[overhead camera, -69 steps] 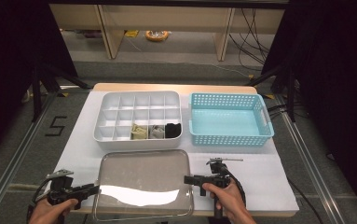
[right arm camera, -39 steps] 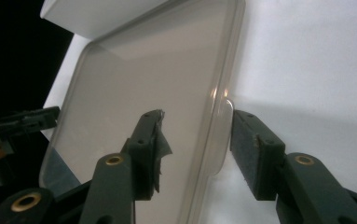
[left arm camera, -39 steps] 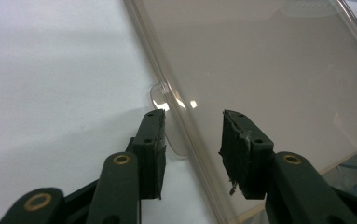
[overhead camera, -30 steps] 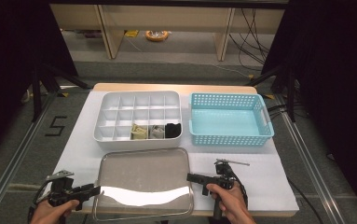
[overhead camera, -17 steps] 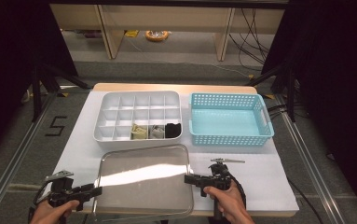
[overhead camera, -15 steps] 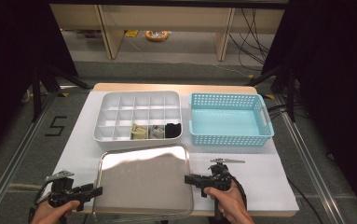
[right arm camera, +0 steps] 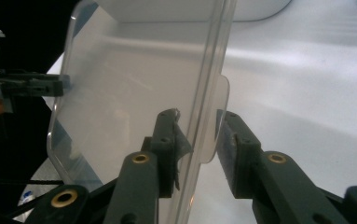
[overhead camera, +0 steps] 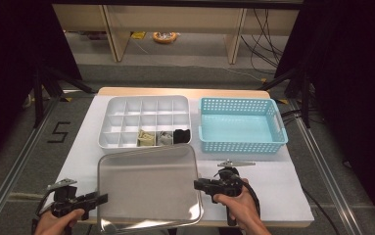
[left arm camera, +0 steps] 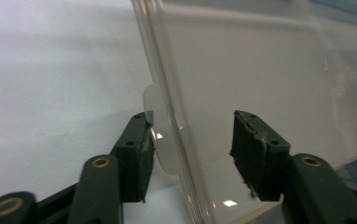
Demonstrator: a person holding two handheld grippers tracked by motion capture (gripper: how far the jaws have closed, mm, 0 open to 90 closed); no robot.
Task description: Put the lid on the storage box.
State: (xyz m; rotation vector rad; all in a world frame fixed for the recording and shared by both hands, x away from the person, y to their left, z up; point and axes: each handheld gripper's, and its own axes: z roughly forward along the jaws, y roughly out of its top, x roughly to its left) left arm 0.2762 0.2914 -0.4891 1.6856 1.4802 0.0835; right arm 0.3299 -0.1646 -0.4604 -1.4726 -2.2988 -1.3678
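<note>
A clear plastic lid [overhead camera: 148, 188] hangs tilted above the near part of the white table, between my two grippers. My right gripper [overhead camera: 198, 184] is shut on the lid's right edge [right arm camera: 199, 140], its jaws pressing the rim and a small tab [right arm camera: 220, 116]. At the lid's left edge my left gripper [overhead camera: 102, 198] is open. Its jaws straddle the rim [left arm camera: 176, 140]: one jaw touches the left tab [left arm camera: 160, 140] and the other stands well off the lid. A hand holds each gripper at the table's front.
A white compartment tray [overhead camera: 146, 105] stands at the back left, with three small items in its front cells. To its right stands a blue perforated basket [overhead camera: 241, 142]. The table's front edge lies just below the grippers.
The lid lay flat on the table earlier. It has come up and tilted, and its far edge now reaches almost to the tray. Both hands stay at its sides.
</note>
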